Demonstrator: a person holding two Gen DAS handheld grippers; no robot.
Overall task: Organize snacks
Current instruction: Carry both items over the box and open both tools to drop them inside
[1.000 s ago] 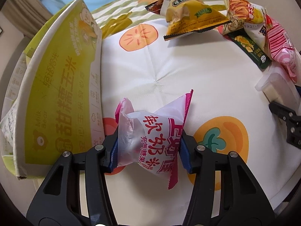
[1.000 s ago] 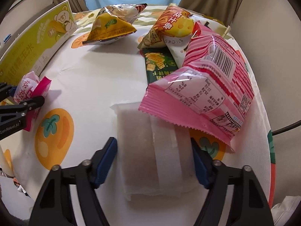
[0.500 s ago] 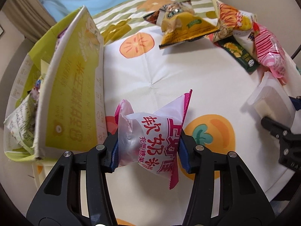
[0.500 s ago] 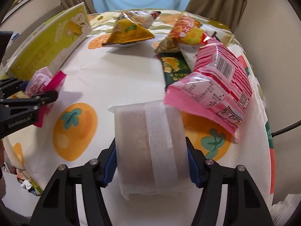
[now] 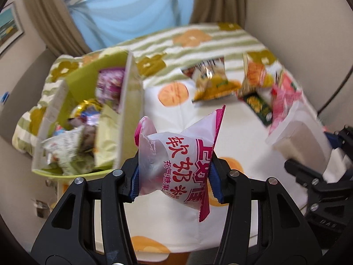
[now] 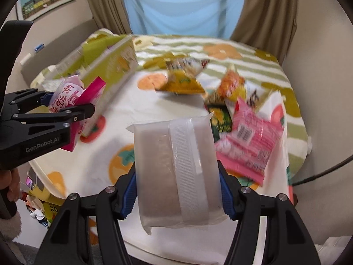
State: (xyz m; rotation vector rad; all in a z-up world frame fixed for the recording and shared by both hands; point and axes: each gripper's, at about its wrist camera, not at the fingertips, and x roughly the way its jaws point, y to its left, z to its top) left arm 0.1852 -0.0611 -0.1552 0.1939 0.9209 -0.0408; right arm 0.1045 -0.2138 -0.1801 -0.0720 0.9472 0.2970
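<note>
A white candy bag (image 5: 176,165) with pink crimped ends and red lettering sits clamped between the fingers of the left gripper (image 5: 174,177), held above a table (image 5: 238,119) spread with a white cloth of orange fruit prints, before a blue curtain (image 5: 134,17) and tan drapes. The right gripper (image 6: 177,195) has its fingers closed on a frosted, translucent packet (image 6: 174,165) with a white seam strip — also held above the cloth. Just left of the candy bag stands an open yellow-green box (image 5: 130,101) holding jumbled wrappers, while a yellow bag (image 5: 211,84), an orange bag (image 5: 256,77) and a pink bag (image 6: 253,141) lie on the table's far and right side.
</note>
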